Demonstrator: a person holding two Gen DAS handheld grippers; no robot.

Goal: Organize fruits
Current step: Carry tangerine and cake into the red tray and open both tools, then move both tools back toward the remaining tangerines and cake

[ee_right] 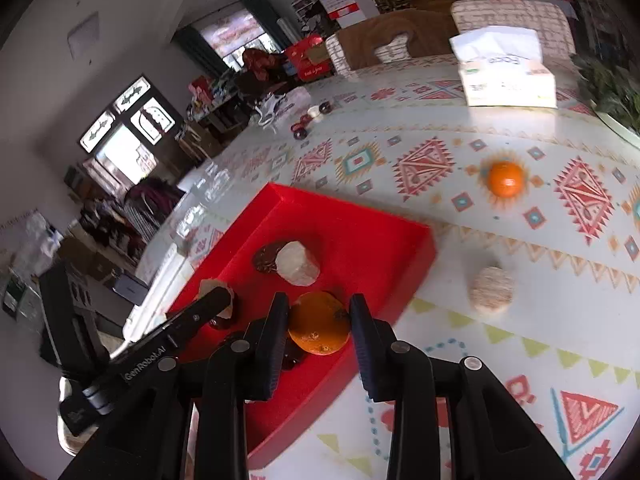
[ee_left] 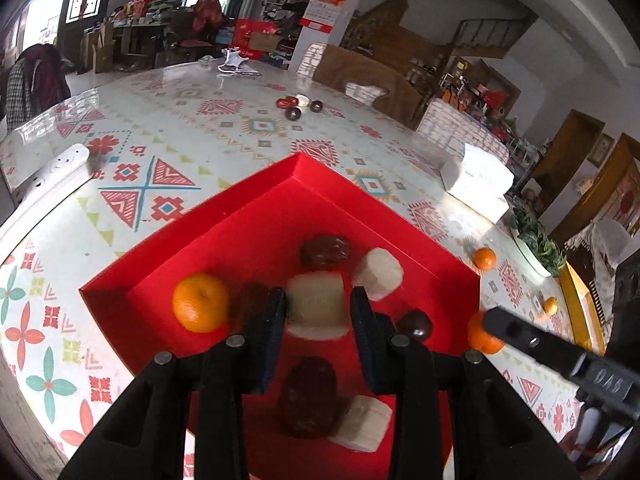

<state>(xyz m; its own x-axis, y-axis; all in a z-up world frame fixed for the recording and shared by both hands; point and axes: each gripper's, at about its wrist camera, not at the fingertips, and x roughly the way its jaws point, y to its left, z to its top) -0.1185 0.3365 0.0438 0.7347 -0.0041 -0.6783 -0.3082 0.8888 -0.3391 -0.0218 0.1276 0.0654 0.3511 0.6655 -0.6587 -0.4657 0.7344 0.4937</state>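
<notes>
Pinching an orange (ee_right: 319, 323), the right tongs (ee_right: 319, 326) are hovering over the tray (ee_right: 400, 248). The left tongs (ee_left: 319, 312) are bracketing a white chunk (ee_left: 316, 310); grip contact is unclear.

red tray (ee_left: 304, 216) near edge hidden behind fingers (ee_left: 276, 320), distant dark items (ee_left: 298, 106) too small to identify

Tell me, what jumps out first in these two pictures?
The bright red tray on the patterned table dominates, holding fruit pieces. The left gripper clasps a pale white chunk over it, while the right gripper holds an orange at the tray's edge. Another orange sits alone on the table.
</notes>
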